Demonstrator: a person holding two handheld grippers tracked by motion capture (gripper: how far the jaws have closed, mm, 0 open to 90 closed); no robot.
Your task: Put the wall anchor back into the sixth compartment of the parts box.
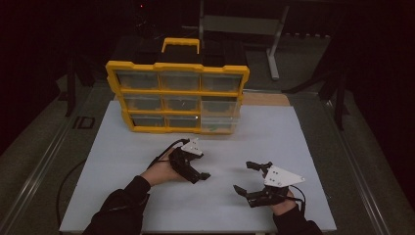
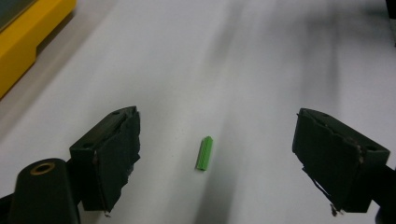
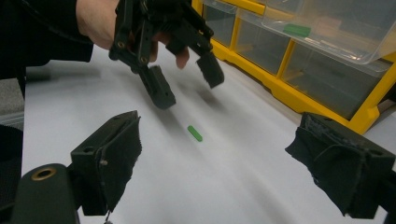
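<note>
The right gripper [image 1: 250, 177] sits nearest the person, low over the white tabletop [image 1: 293, 147], jaws spread wide and holding nothing. In the right gripper view its two black padded jaws stand far apart at the bottom corners, with bare tabletop between them.

The left gripper [image 1: 195, 171] is slightly farther out and to the left, held in the person's hand [image 1: 159, 171]. Its jaws are also released and hold nothing. In the left gripper view the green piece [image 2: 204, 153] lies flat on the tabletop between the two jaws, touching neither. In the right gripper view the same green piece [image 3: 194, 133] rests on the tabletop just below the left gripper [image 3: 184, 79], whose fingers point down toward it without contact.

Beyond both grippers, the yellow organizer [image 1: 176, 95] stands upright at the far side of the tabletop, with a handle [image 1: 180, 43] on top and rows of clear drawers. The lower right drawer [image 1: 219, 120] is pulled partly out. In the right gripper view a clear drawer [image 3: 327, 25] projects from the frame and contains a green item [image 3: 296, 30].
</note>
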